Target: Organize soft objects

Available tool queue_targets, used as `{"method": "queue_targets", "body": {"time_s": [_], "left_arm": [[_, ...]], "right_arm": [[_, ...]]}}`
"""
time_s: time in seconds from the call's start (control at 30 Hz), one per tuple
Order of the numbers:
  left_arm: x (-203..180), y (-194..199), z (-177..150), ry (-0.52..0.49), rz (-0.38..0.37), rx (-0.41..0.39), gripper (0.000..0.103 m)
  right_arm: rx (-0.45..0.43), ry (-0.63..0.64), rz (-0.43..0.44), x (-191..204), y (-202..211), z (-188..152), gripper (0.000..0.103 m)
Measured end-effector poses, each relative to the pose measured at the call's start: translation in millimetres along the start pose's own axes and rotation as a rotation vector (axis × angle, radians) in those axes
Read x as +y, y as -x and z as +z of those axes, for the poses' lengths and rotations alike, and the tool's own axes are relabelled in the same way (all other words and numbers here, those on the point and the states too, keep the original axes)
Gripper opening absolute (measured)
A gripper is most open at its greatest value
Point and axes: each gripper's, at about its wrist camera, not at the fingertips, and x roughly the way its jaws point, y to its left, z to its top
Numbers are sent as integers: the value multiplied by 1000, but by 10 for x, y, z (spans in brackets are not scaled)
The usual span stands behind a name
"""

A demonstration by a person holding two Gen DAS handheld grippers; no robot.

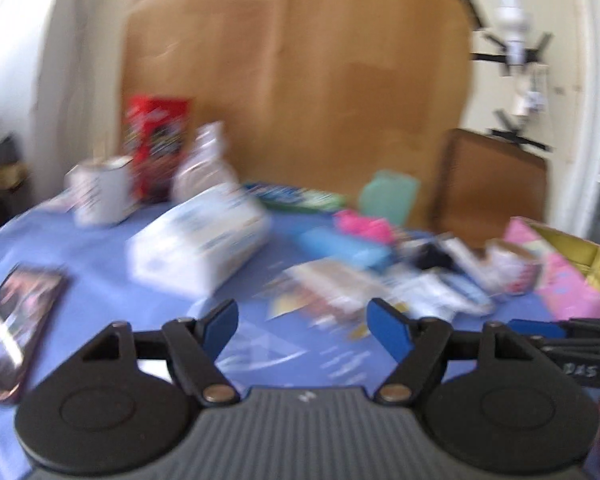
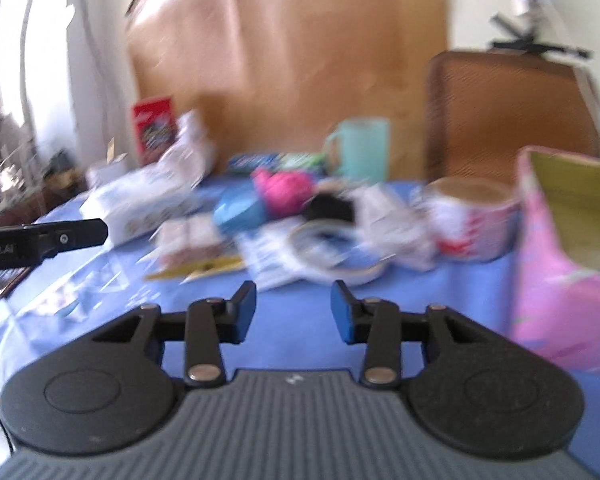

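Both views are blurred by motion. My left gripper (image 1: pixel 302 326) is open over the blue tablecloth (image 1: pixel 100 248), nothing between its blue pads. My right gripper (image 2: pixel 294 310) is also open and empty, its jaws narrower; it shows at the right edge of the left wrist view as the right gripper (image 1: pixel 556 334). Ahead lies a heap of soft things: a pink fluffy item (image 2: pixel 284 188) (image 1: pixel 364 226), a blue pouch (image 2: pixel 238 208) (image 1: pixel 344 246), a black item (image 2: pixel 332 206), white packets (image 2: pixel 284 258). A pink box (image 2: pixel 564 248) (image 1: pixel 568 272) stands open on the right.
A white tissue pack (image 1: pixel 200 240), a white mug (image 1: pixel 100 192), a red box (image 1: pixel 156 140) and a phone (image 1: pixel 16 328) lie to the left. A teal mug (image 2: pixel 360 150), tape rolls (image 2: pixel 476 216), a brown chair (image 2: pixel 508 116) and a cardboard sheet (image 1: pixel 300 80) stand beyond.
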Motion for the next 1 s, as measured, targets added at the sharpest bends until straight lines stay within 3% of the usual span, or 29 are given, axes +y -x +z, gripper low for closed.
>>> {"method": "queue_targets", "body": {"time_s": [0.23, 0.5, 0.63, 0.73, 1.0], "left_arm": [[404, -45, -116, 125, 32, 35, 72], [501, 6, -136, 157, 16, 34, 73], [511, -2, -149, 161, 13, 43, 73], [526, -7, -147, 171, -1, 52, 73], [414, -29, -73, 159, -115, 78, 76]], "right_arm": [[77, 81, 102, 471, -292, 135, 45], [144, 169, 159, 719, -923, 441, 81], [216, 199, 148, 733, -1203, 387, 77], [193, 210, 176, 755, -1026, 331, 67], [226, 340, 342, 604, -271, 40, 68]]}}
